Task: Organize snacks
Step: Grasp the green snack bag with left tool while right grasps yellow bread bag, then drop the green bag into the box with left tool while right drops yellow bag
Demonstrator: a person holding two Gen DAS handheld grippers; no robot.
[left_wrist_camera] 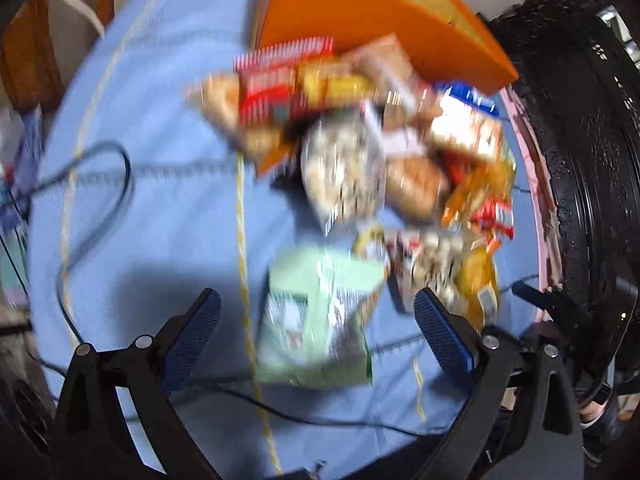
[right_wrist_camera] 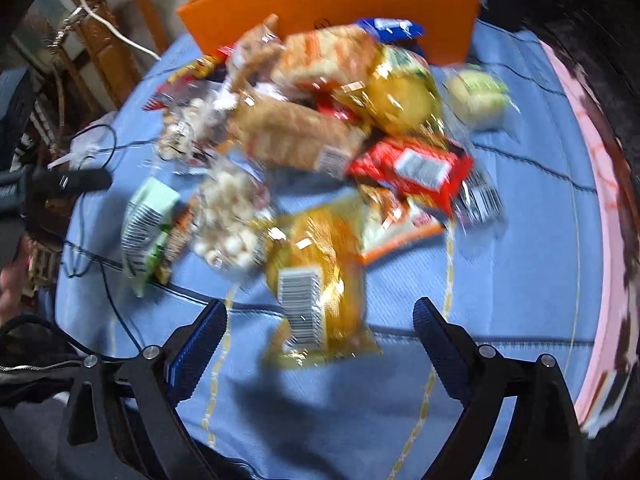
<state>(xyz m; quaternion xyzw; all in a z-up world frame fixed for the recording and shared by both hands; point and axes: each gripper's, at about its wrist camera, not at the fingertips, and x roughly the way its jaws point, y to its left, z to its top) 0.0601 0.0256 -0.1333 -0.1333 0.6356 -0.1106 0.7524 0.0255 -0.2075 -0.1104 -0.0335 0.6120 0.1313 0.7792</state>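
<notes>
Left wrist view: left gripper (left_wrist_camera: 316, 316) spread wide, nothing pinched, pointing down at a mint-green pack (left_wrist_camera: 316, 320) lying flat on the blue cloth (left_wrist_camera: 160, 208) between the open fingers. Whether the pads touch it I cannot tell; it looks loose. The snack pile (left_wrist_camera: 360, 148) sits beyond it, heaped against the orange box (left_wrist_camera: 360, 12) at the far side. Frame is smeared.

Risks, as I judge them: the green pack is thin crinkly foil, so closing flat on it may slide over it or bunch the cloth instead. A black cable (left_wrist_camera: 96, 184) loops across the cloth at left and could snag a finger. The clear bag of pale round bits (left_wrist_camera: 344, 168) could crush if squeezed hard.

Textures: quilted soft cloth with stitched lines and a yellow seam; glossy film wrappers; stiff, smooth-walled box.

Right wrist view: right gripper (right_wrist_camera: 320, 332) also spread wide, empty, above a gold pack (right_wrist_camera: 316, 280) with a barcode, which lies nearest, just ahead of the fingers. Behind it are a red pack (right_wrist_camera: 412, 168), a tan bread-like bag (right_wrist_camera: 296, 136) and a round green-white piece (right_wrist_camera: 476, 96) apart at right. The box stands upright at the back, open side up.

Risks here: the gold film is slick and puffy, so it may squirt out of a pinch or pop. Packs overlap, so lifting one may drag its neighbours. Both grippers work the same small pile and could collide.
</notes>
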